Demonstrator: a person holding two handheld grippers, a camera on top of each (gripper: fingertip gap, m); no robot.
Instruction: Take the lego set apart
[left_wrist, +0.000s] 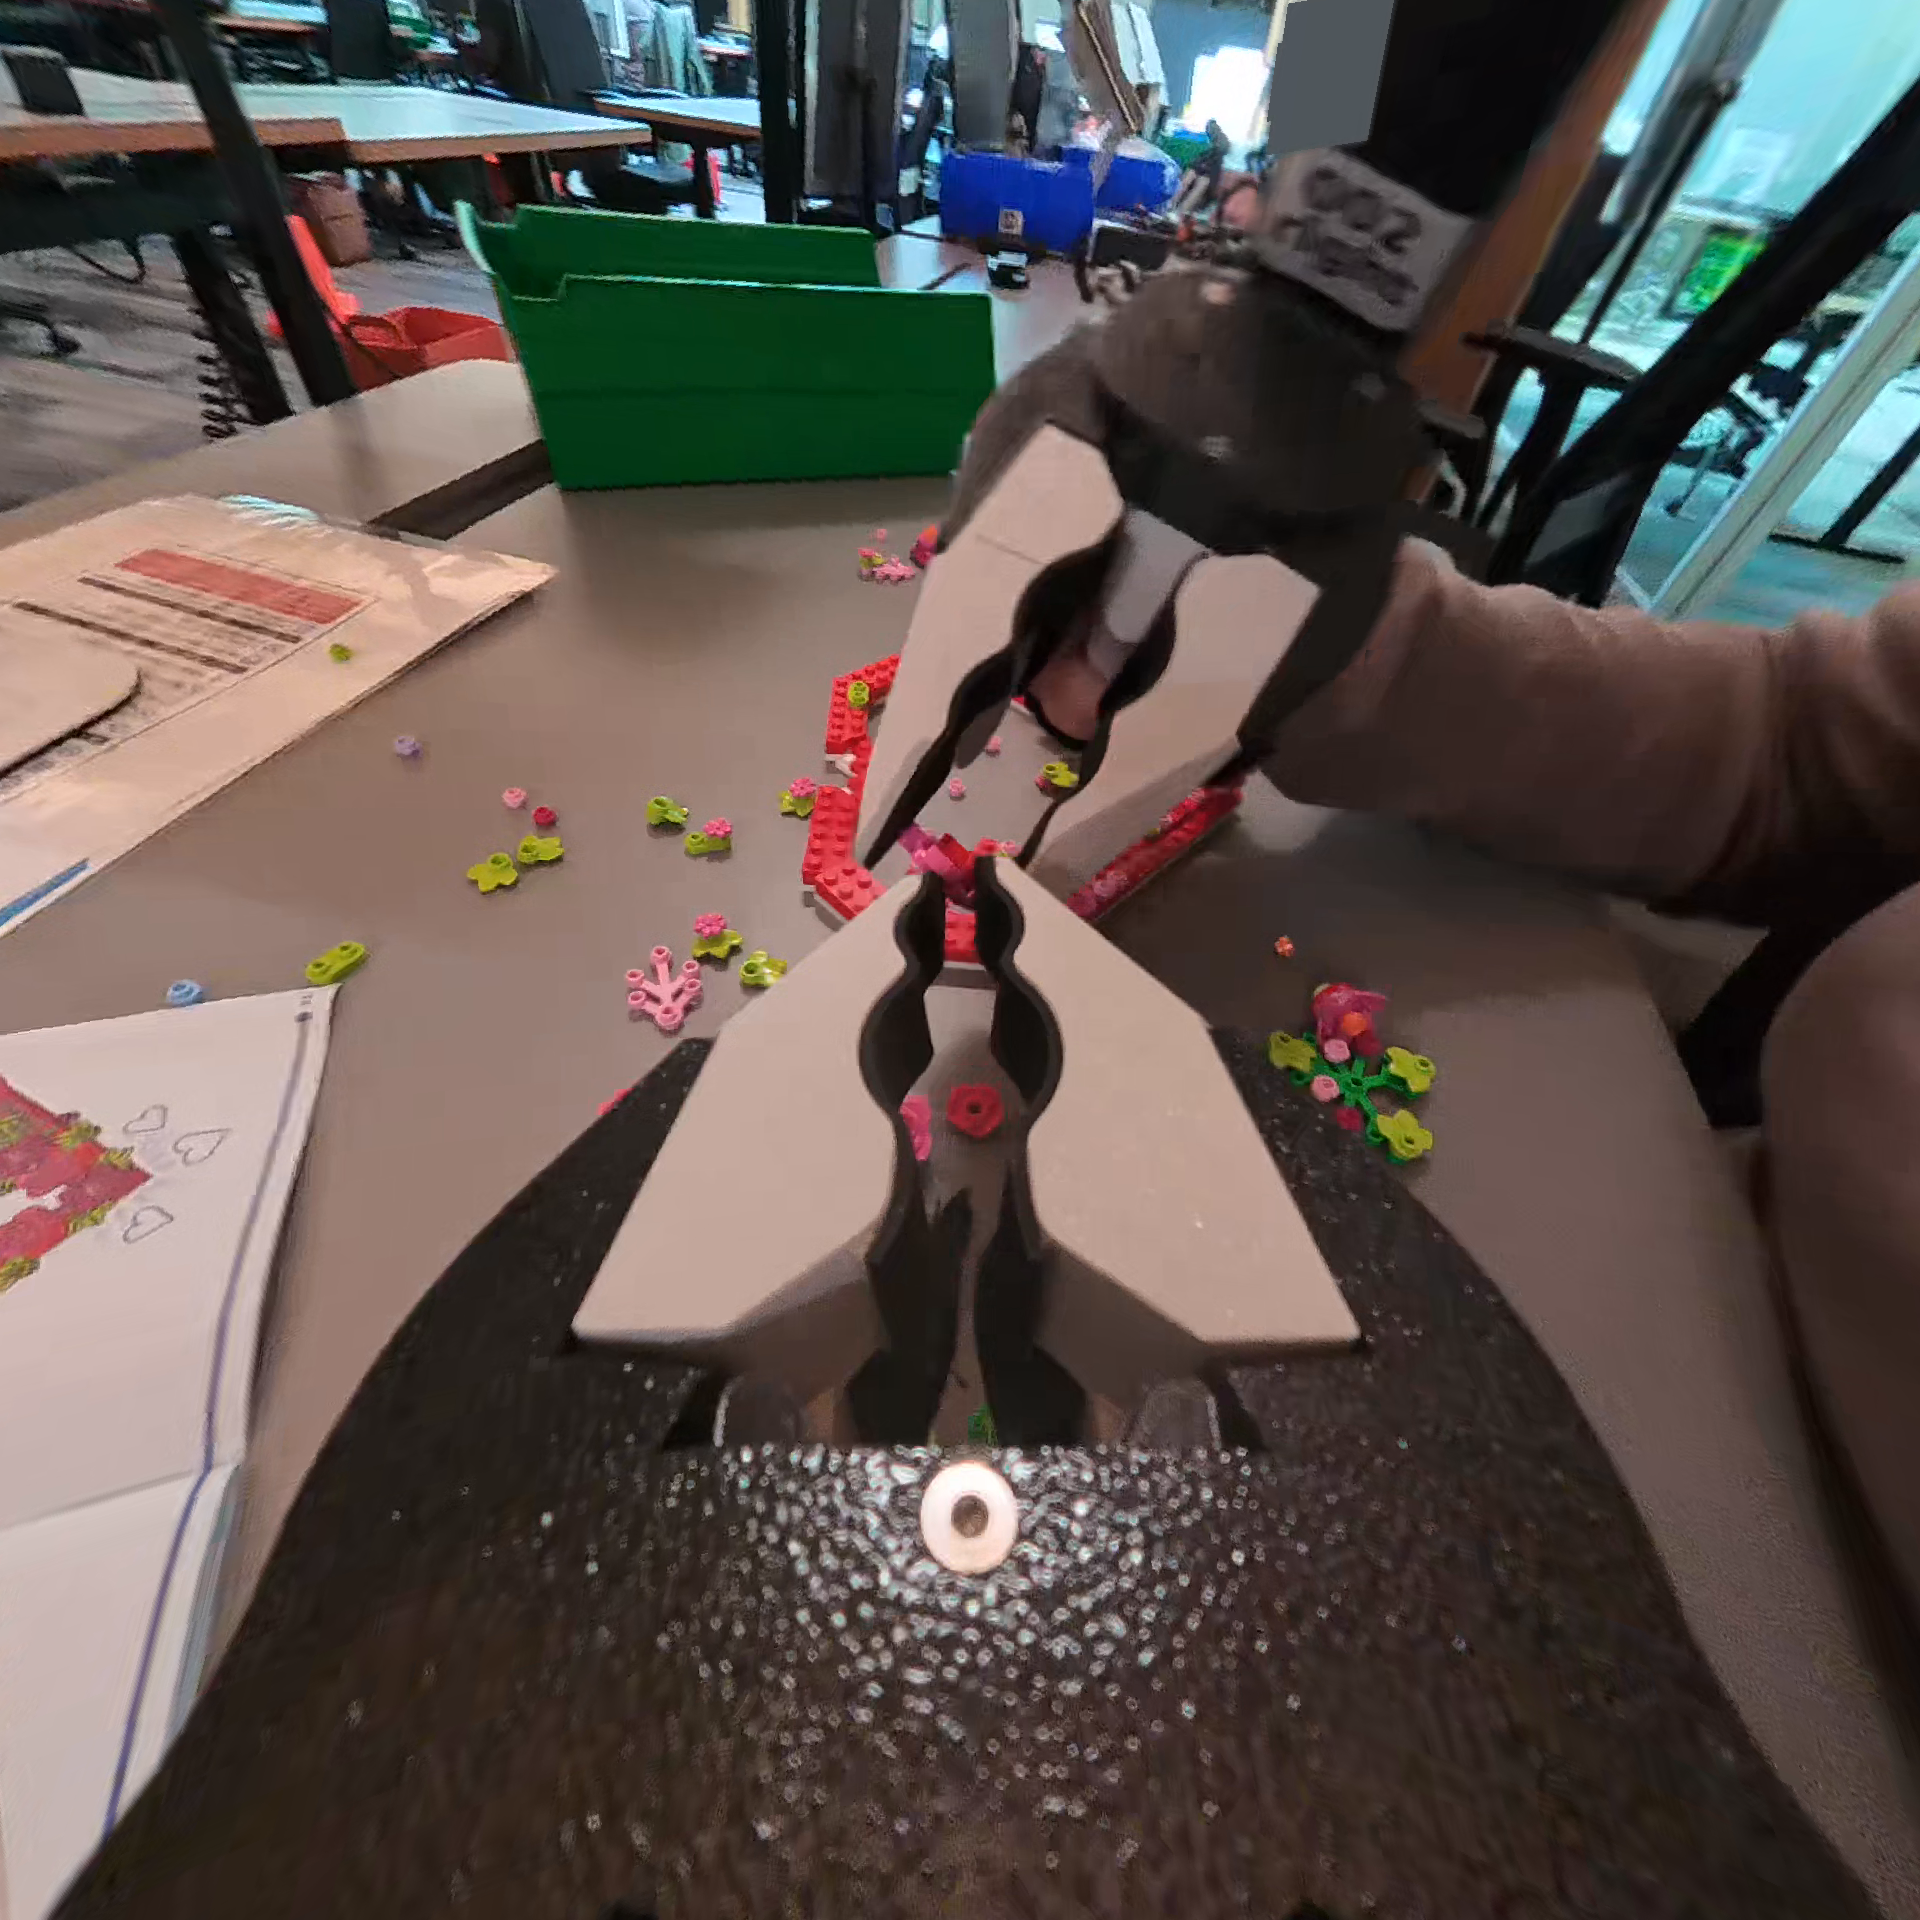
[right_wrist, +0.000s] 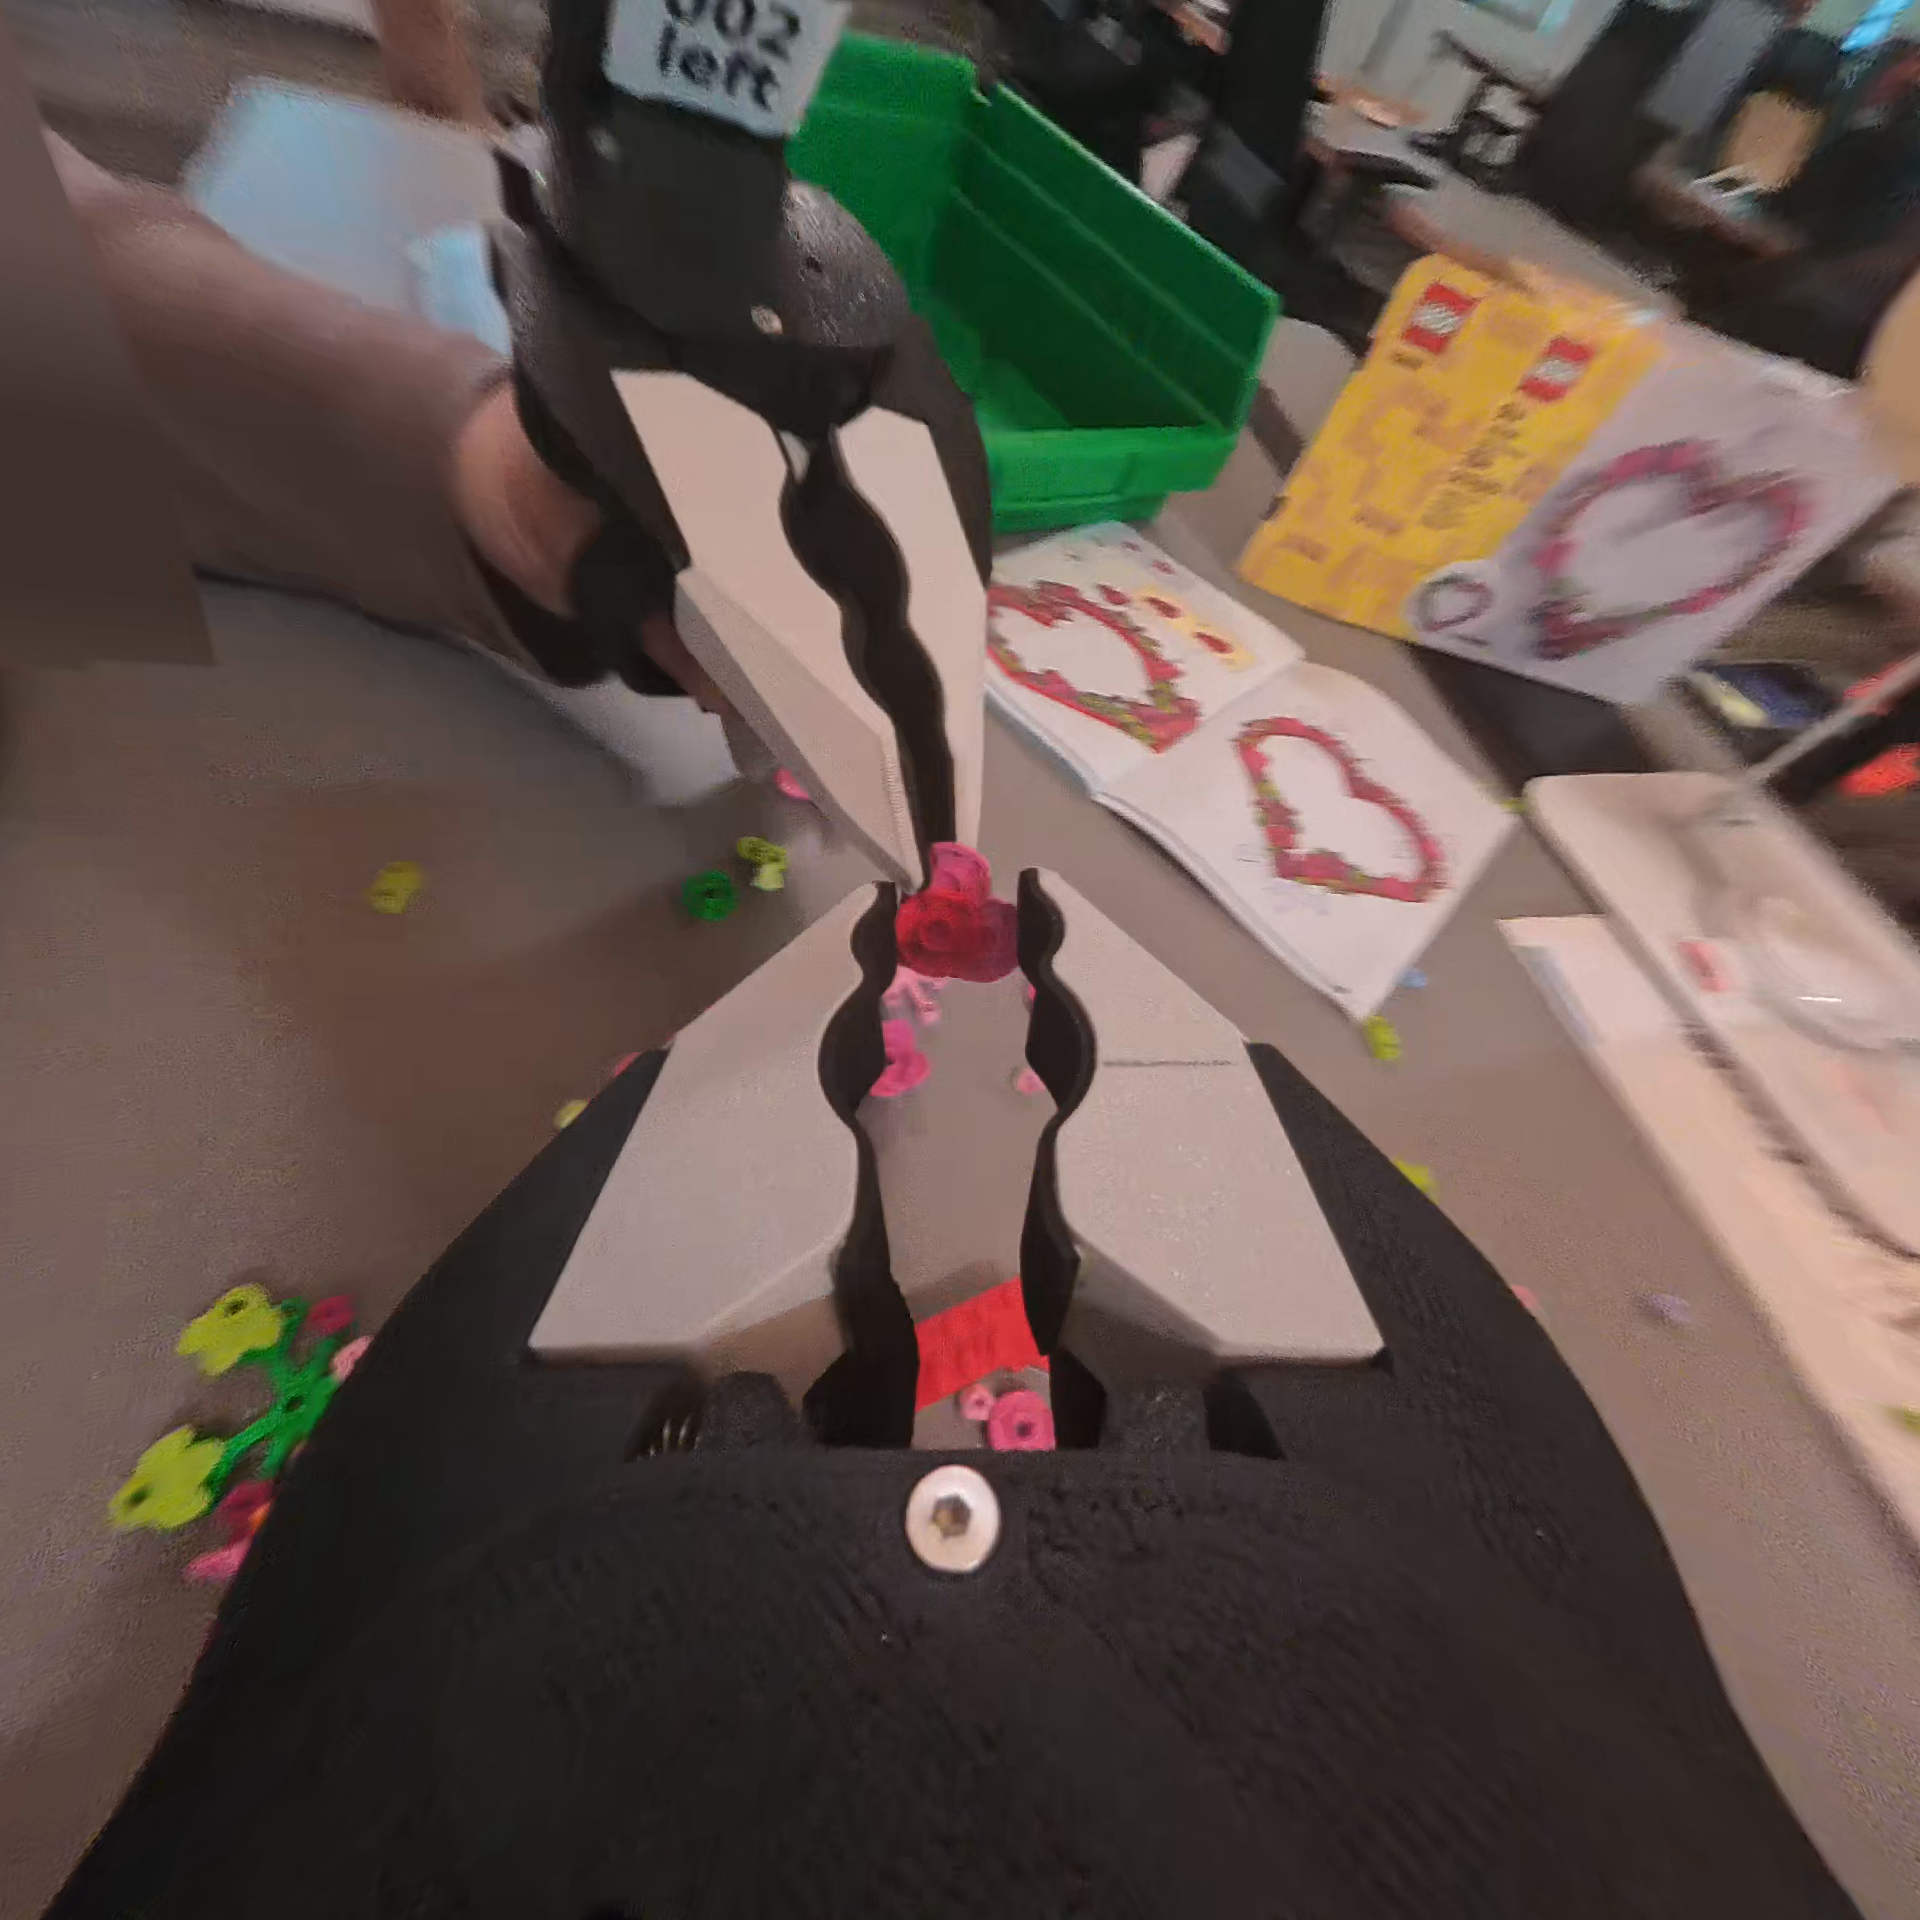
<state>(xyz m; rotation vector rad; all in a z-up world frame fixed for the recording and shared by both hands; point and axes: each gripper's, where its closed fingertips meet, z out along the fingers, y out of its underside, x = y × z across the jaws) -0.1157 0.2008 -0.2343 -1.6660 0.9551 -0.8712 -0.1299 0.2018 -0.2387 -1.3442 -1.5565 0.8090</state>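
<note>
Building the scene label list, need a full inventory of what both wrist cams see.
rose cluster: 1, red and magenta, between both grippers' tips
heart frame: 1, red bricks, on table under the grippers
loose leaves and flowers: many, lime and pink, scattered on table
stem with leaves: 1, green and lime, on table by the right arm
bin: at least 1, green, far side of table
instruction booklet: 1, white, open, beside box
Lego box: 1, yellow and white, behind booklet
table: 1, grey-brown
sleeve: 1, brown, right arm
left gripper: black and grey, closed on rose cluster
right gripper: black and grey, closed on rose cluster
</note>
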